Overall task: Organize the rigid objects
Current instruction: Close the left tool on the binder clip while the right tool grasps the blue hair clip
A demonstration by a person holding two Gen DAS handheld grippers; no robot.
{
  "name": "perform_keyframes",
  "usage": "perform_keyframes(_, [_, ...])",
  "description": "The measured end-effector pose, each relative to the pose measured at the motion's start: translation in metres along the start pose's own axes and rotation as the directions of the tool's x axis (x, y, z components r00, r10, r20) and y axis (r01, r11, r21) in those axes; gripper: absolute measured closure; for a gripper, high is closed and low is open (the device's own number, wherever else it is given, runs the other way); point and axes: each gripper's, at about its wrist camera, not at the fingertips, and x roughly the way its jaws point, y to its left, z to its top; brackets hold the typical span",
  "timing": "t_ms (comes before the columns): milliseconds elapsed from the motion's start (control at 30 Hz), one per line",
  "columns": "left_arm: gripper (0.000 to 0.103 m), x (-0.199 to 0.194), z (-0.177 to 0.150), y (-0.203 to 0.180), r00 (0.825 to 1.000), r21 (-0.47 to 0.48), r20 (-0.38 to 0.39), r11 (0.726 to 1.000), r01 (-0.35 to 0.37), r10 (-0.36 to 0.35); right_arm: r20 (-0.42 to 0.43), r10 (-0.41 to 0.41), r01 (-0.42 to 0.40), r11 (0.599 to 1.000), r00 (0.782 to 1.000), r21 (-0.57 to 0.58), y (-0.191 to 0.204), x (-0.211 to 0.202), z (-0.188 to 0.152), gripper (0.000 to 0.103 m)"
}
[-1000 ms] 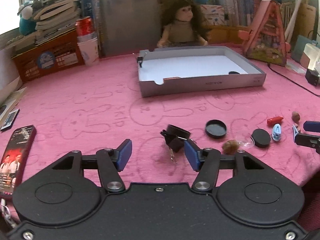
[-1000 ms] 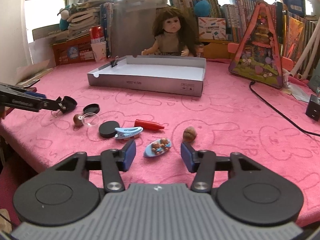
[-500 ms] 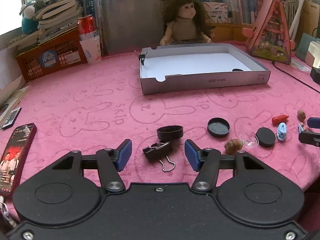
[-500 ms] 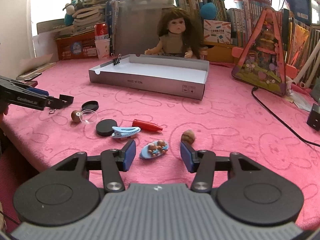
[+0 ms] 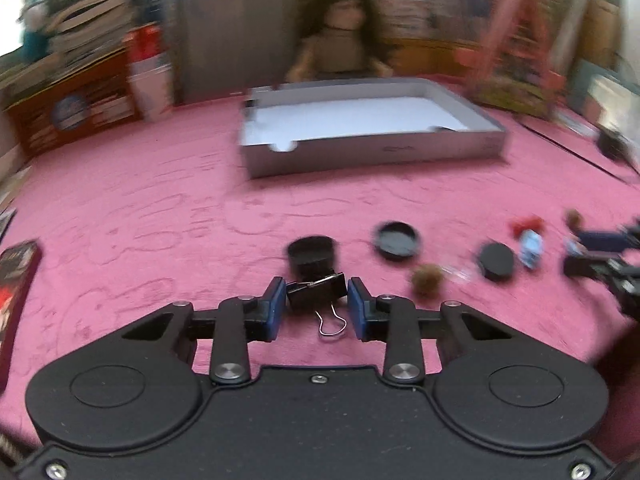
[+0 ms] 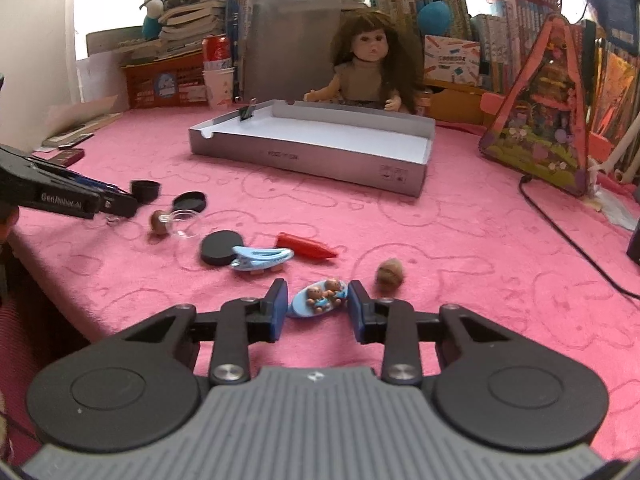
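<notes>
Fingers (image 5: 276,304) of left gripper (image 5: 317,307) sit narrow on either side of a black binder clip (image 5: 318,289) lying on the pink surface (image 5: 160,216), pads right at its sides, w/ a black ring cap (image 5: 311,254) just beyond. Right gripper (image 6: 318,310) fingers (image 6: 279,304) likewise narrow, bracketing a blue bear hair clip (image 6: 319,298); can't tell if either pair is actually squeezing. Farther out: walnut (image 6: 390,275), red crayon (image 6: 306,245), black lid (image 6: 218,247), & grey box tray (image 6: 320,156) near the doll (image 6: 368,68).
</notes>
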Motion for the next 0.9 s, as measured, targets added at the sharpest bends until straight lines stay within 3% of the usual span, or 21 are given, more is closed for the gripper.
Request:
perform_keyframes(167, [0.071,-0.007,-0.006,-0.012,0.998,0.09,-0.005,0.994,0.07,-0.07,0.005,0.066,-0.066,0.997,0.998,-0.033,0.016,-0.002,0.0,0.065])
perform_keyframes(367, [0.066,-0.007,-0.007,-0.011,0.998,0.06,-0.004,0.997,0.057,-0.057,0.006,0.06,-0.06,0.996,0.998,-0.067,0.019,-0.003,-0.001,0.043])
perform_keyframes(767, [0.065,-0.01,-0.009,-0.007,0.999,0.07,-0.003,0.997,0.039,-0.039,-0.029,0.098,-0.102,0.981,0.995,-0.164,0.008,-0.014,-0.002,0.042])
perform_keyframes(900, [0.065,-0.011,-0.01,-0.004,1.0,0.067,-0.005,0.997,0.028,-0.028,-0.025,0.142,-0.144,0.982,0.99,-0.123,-0.002,-0.021,0.001,0.036])
